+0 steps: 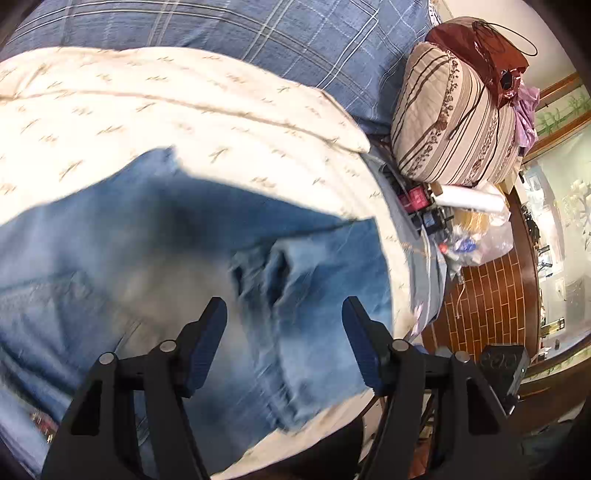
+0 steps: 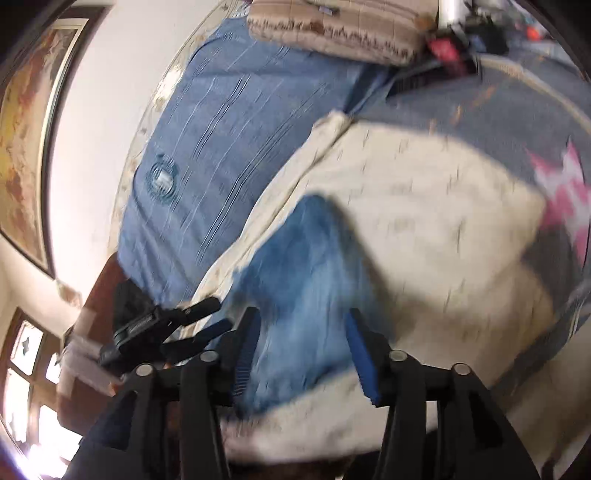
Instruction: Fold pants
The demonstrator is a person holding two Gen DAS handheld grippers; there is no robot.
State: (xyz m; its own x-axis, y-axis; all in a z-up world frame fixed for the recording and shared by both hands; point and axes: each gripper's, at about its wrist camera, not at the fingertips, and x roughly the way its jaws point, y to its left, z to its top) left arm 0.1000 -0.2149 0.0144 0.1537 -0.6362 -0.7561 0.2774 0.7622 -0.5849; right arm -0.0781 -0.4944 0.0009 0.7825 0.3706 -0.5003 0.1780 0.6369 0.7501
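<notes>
Jeans [image 1: 155, 251] lie on a cream patterned blanket [image 1: 184, 110] over the bed, blue denim, both views motion-blurred. Progress looks early to mid: the fabric is bunched and layered, with a rumpled edge or cuff near the blanket's right side in the left wrist view, but no neat flat stack shows, so at least one more fold plus smoothing seems left; exact fold count can't be told from the blur. Left claw [image 1: 284, 339] has both fingers spread wide and holds nothing; the denim sits directly under and ahead of it, the wrinkled section just beyond the fingertips, contact unclear. Right claw [image 2: 303, 350] is likewise spread wide and empty, with a narrower strip of denim running between its fingers and on ahead toward the blanket's far edge; whether it touches the cloth can't be told. The left claw also shows at the left of the right wrist view, near the denim's edge. Blue plaid bedding [image 1: 258, 33] and a striped pillow [image 1: 454, 118] lie beyond.
</notes>
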